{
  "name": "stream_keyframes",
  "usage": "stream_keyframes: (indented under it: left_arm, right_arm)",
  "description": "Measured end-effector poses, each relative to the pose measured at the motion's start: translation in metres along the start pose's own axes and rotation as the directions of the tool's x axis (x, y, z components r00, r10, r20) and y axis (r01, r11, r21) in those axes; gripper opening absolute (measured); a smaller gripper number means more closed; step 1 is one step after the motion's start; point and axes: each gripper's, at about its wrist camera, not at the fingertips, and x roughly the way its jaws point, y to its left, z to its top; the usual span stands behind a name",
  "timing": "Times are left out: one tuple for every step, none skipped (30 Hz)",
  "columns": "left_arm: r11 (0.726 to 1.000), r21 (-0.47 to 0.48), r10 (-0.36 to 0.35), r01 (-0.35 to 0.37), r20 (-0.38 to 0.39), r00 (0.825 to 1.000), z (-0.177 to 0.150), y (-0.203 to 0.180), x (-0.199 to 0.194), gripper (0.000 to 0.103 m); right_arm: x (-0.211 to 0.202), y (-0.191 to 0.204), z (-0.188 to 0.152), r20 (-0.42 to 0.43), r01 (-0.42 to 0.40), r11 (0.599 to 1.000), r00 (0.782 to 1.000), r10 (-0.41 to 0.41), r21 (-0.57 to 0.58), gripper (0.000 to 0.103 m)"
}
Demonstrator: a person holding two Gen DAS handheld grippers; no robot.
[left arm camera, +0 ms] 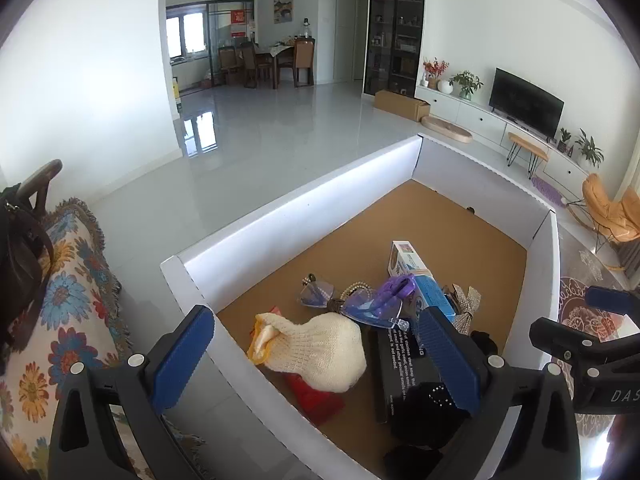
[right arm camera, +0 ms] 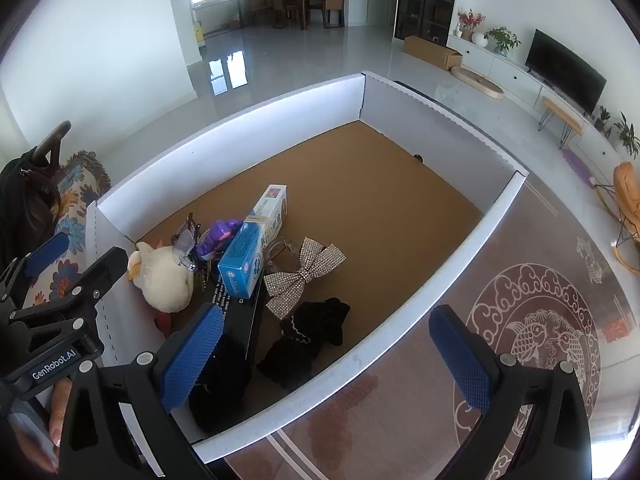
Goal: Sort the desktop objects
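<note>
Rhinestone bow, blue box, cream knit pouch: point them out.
rhinestone bow [right arm camera: 301, 276], right wrist view, centre knot.
blue box [right arm camera: 242, 262], right wrist view, top face.
cream knit pouch [left arm camera: 320, 350], left wrist view, knit body.

"GenRobot.AI" stands in white letters on the black body of the left gripper [right arm camera: 60, 276], seen from the right wrist. The right gripper [left arm camera: 600, 320], seen from the left wrist, shows the white letters "DAS", cut off at the frame edge. The black box [left arm camera: 396, 364] carries white print too small to read.
</note>
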Motion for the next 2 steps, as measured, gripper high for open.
stream_keyframes:
  left_arm:
    - [1.0, -0.002, 0.016, -0.016, 0.02, 1.0, -0.0011, 0.0007, -0.0025, 0.103]
    - [1.0, -0.001, 0.03, -0.03, 0.035, 0.999, -0.0016, 0.0006, -0.0049, 0.103]
  right_arm:
    - [-0.0005, -0.0005, 0.0007, 0.002, -0.001, 1.0, 1.0, 0.001, 0.003, 0.103]
    - [-0.0011, -0.0009, 0.0013, 0.003, -0.003, 1.0, 1.0, 0.003, 0.004, 0.103]
